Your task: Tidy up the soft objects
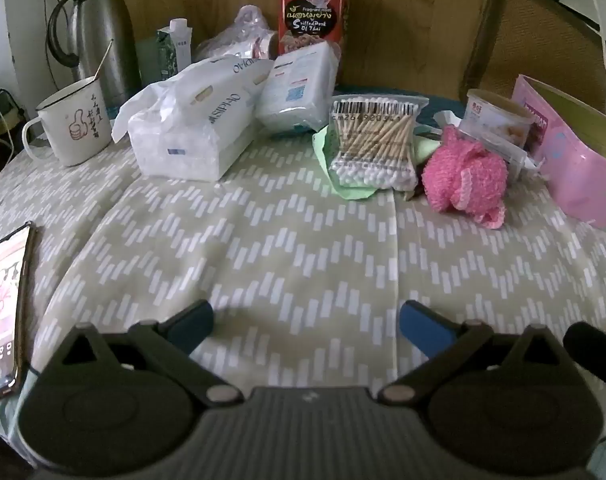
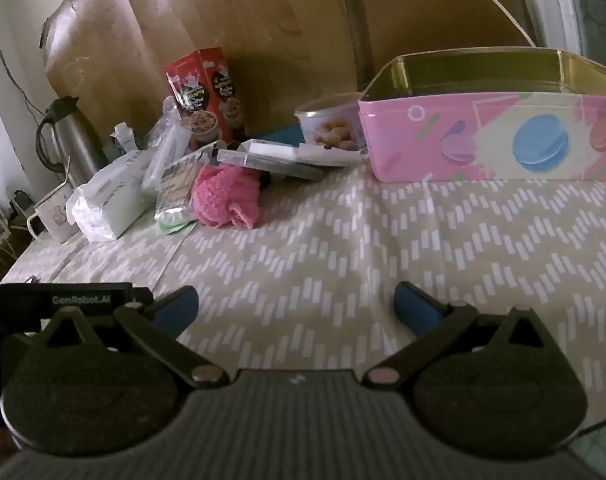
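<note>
Chevron tablecloth (image 1: 263, 248) lay bare in front; cardboard sheet (image 2: 223, 20) stood behind. Left gripper (image 1: 305, 320) and right gripper (image 2: 295, 304) gaped wide, empty.

Bare tablecloth (image 1: 263, 248) up front; behind it tissue pack (image 1: 191, 136), cotton swabs (image 1: 375, 140), pink tin (image 2: 491, 136).

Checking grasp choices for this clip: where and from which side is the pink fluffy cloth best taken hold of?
Probably the bunched top of the pink fluffy cloth, taken from above and the near, open side. It lies as a soft heap on the tablecloth, with the cotton swab bag close on its left and the pink tin to its right, so a sideways approach looks crowded. Both grippers are open and empty.
</note>
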`<state>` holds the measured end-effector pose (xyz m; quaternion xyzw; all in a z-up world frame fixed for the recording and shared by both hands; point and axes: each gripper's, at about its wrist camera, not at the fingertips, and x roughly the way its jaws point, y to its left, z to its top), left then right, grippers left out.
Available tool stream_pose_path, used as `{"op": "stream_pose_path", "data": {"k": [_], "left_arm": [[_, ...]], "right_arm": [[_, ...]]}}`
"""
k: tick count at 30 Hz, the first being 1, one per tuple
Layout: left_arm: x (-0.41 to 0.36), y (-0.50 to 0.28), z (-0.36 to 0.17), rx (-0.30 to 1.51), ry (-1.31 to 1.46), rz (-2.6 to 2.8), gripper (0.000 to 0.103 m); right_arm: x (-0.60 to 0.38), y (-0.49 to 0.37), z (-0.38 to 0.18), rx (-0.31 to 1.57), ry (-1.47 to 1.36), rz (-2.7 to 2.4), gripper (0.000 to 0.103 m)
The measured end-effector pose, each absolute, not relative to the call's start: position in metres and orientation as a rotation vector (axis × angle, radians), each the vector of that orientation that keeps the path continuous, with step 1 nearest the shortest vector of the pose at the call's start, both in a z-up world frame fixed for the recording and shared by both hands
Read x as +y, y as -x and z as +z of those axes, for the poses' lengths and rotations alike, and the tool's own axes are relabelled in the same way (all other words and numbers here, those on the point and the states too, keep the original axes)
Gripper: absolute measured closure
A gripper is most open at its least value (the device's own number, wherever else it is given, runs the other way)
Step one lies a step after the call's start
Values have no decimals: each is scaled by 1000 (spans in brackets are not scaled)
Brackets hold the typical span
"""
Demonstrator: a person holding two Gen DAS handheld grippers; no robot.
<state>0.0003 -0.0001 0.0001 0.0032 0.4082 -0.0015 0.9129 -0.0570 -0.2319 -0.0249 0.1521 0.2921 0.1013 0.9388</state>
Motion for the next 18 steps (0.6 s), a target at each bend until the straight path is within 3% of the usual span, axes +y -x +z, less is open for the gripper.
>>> {"op": "stream_pose_path", "data": {"k": [18], "left_arm": [[-1, 3, 3, 805, -5, -5, 0]], "right_arm": [[-235, 63, -24, 591, -347, 215, 0]]}}
